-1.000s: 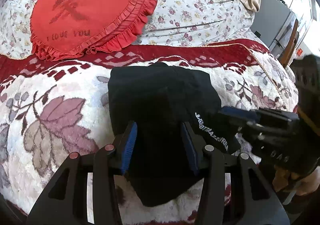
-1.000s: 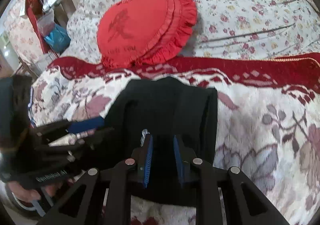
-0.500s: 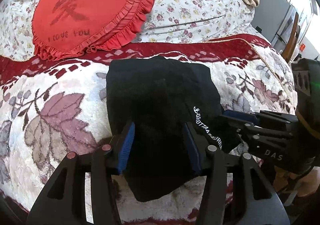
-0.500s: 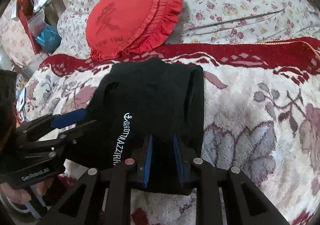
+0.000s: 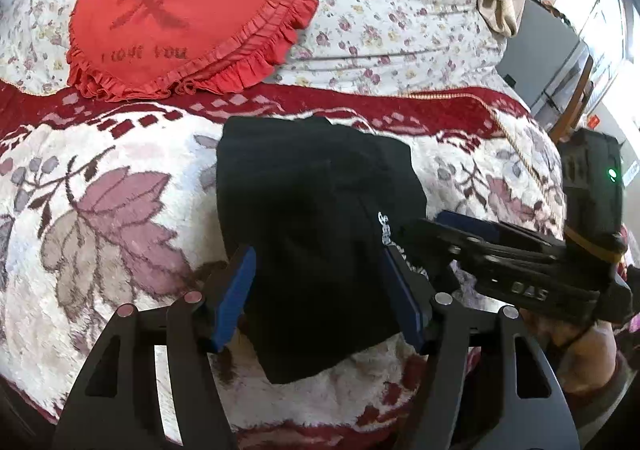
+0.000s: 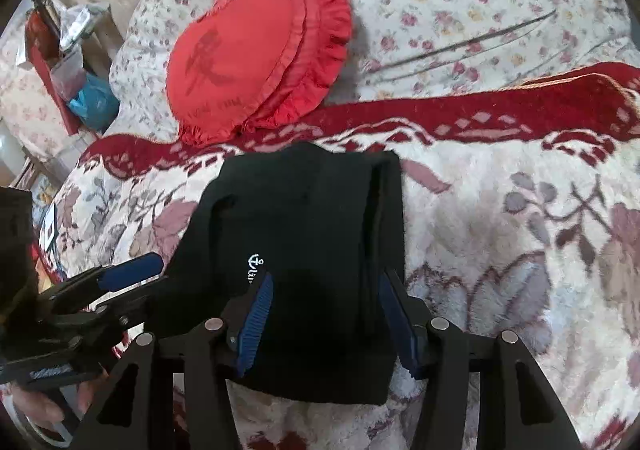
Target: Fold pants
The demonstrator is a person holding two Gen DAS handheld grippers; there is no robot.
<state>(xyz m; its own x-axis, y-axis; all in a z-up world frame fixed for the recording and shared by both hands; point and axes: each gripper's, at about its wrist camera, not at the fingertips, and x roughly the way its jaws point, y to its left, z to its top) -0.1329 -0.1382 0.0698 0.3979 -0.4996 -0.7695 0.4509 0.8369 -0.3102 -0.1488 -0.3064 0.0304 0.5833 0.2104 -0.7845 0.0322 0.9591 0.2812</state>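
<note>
Bedroom, fuzzy leaf-print blanket [image 5: 100, 218] on the bed, red heart pillow [image 5: 180, 14] up beyond both grippers.

Black pants [image 5: 312, 218] lie in a folded bundle right ahead of the left gripper [image 5: 320, 290] and the right gripper [image 6: 324, 310]. Both sets of jaws are opening, pads spread either side of the near edge and not pinching it. My worry: the top layer looks loose, so a pad could snag it on the way out and the fold flops open.
</note>
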